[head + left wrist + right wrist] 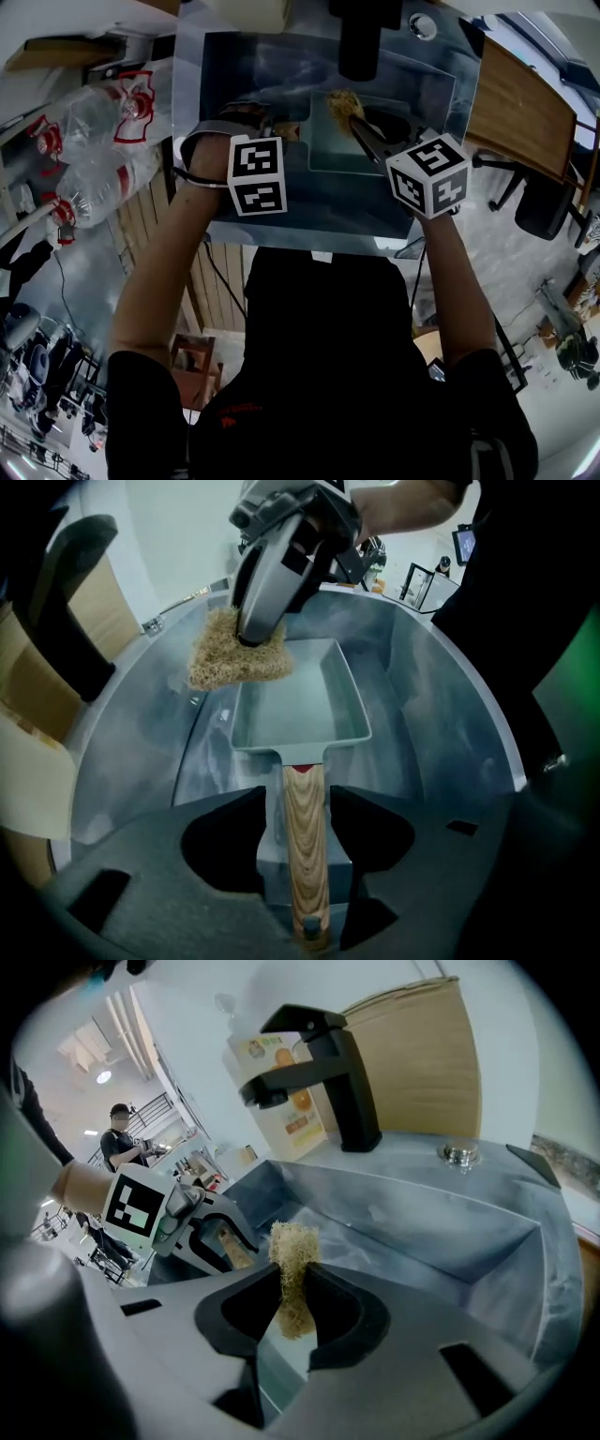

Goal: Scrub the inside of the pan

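between the two jaws of the left claw runs the wooden handle of the pan. the jaws stand spread, one on each side of the handle, and a sliver of gap shows on one side, so this claw straddles the handle without pinching it. the right claw is pressed together on a straw-coloured fibrous scrubbing pad, which sticks out past its tips.

the pan lies flat on the bottom of the steel sink, with its handle toward the person and its rectangular inside bare and grey. in the left gripper view the pad hangs at the pan's far left corner, over the rim. i cannot tell whether it touches the metal. at the back of the sink stands a black faucet, with a carton behind it and a wooden board leaning beside it. clear plastic bottles lie off to the left of the sink.

as i read it, the step in hand is the set-up for scrubbing: steadying the pan and bringing the pad to it. no rubbing of the inside looks to be under way yet. the next move calls for the left claw to close firmly on the handle so the pan cannot slide. the right claw then has to lower the pad inside the rim onto the pan's floor and press while it rubs.

counted: two claws, one pan with one handle, one scrubbing pad, one sink, one faucet, one carton, one board, and at least two bottles.
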The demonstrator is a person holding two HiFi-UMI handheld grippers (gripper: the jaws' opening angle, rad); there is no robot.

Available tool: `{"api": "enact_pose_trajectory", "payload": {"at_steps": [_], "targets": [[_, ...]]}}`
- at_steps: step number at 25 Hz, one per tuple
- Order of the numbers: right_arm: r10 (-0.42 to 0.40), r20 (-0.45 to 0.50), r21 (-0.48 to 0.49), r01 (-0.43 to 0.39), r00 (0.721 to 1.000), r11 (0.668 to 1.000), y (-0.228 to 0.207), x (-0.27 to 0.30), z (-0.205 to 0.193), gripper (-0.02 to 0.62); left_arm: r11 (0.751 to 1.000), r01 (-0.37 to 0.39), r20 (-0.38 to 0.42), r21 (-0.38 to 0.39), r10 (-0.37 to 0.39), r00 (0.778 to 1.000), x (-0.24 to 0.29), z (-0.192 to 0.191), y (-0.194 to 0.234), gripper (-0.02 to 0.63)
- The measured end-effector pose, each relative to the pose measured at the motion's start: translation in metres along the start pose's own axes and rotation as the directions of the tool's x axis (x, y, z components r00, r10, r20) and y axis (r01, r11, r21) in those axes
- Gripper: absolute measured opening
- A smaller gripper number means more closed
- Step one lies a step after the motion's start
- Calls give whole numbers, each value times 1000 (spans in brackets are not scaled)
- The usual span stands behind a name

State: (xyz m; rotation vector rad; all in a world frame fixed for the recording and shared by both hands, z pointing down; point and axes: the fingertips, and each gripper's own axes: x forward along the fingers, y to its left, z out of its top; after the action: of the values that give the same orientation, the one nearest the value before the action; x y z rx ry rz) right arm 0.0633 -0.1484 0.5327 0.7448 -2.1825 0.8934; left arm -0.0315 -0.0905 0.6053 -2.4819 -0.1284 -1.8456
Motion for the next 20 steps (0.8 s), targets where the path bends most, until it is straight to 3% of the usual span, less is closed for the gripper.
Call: {"api": "enact_pose_trajectory", "payload": {"at_steps": [12, 20], "targets": [[-69, -186, -151, 41, 980, 988, -6, 52, -33, 86, 1000, 11, -137, 3, -10, 991, 27, -16, -1, 204], [-158, -252, -284, 83, 955, 955, -7, 68, -38, 87, 1000, -17, -175, 12, 19, 984, 35, -21, -1, 176]]}}
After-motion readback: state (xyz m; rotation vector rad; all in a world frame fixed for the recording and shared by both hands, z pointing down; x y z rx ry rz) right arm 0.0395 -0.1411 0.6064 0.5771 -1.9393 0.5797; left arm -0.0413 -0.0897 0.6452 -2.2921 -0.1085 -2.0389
